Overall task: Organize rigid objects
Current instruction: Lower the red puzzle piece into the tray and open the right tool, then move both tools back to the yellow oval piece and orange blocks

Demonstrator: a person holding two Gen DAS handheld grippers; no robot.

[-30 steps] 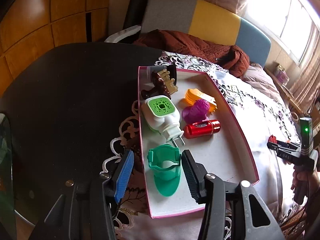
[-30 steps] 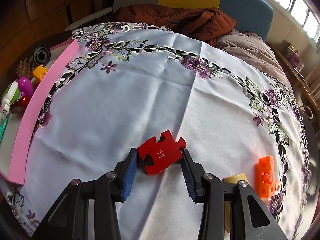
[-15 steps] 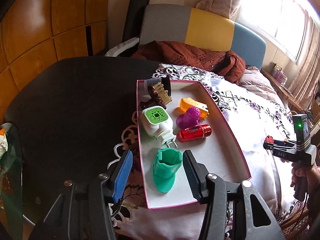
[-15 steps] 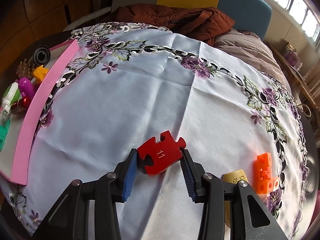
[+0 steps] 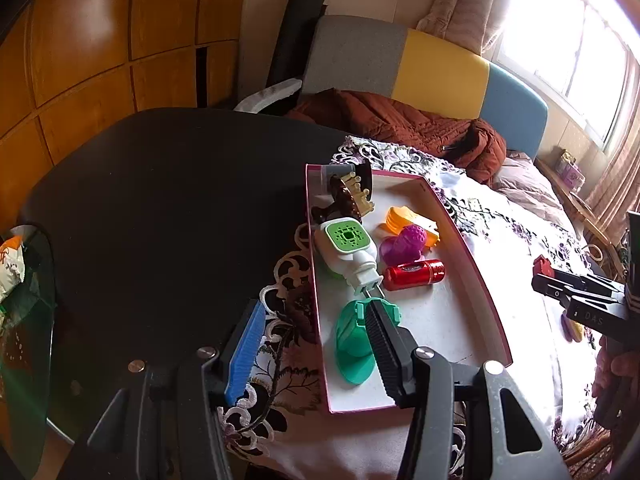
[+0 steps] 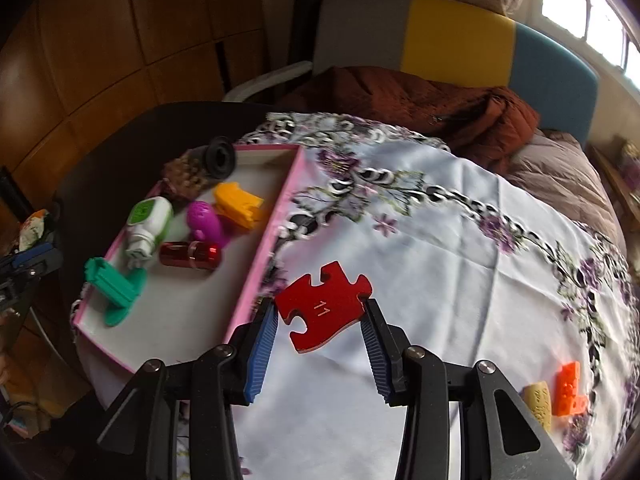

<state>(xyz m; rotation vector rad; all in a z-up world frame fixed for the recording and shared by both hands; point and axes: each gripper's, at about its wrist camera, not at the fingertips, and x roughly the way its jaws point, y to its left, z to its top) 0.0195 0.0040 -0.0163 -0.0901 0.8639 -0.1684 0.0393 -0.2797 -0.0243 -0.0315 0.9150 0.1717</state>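
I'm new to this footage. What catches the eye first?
The red puzzle piece marked 11, pinched in the right gripper above the floral tablecloth. Next, the pink-rimmed tray to its left, crowded with bright toys, where the left gripper hangs open over the green clip.

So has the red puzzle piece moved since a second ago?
Yes. The right gripper holds the red puzzle piece, now raised and carried left to the pink tray's edge; earlier it was over open tablecloth.

— What fills the upper left of the frame?
— Orange wood wall panels [image 5: 92,40].
— And behind the dark counter [image 5: 160,184]?
— A grey, yellow and blue sofa [image 5: 440,68] bearing a rust-brown quilted jacket [image 5: 400,124]; bright window [image 5: 568,28] upper right, with curtains.
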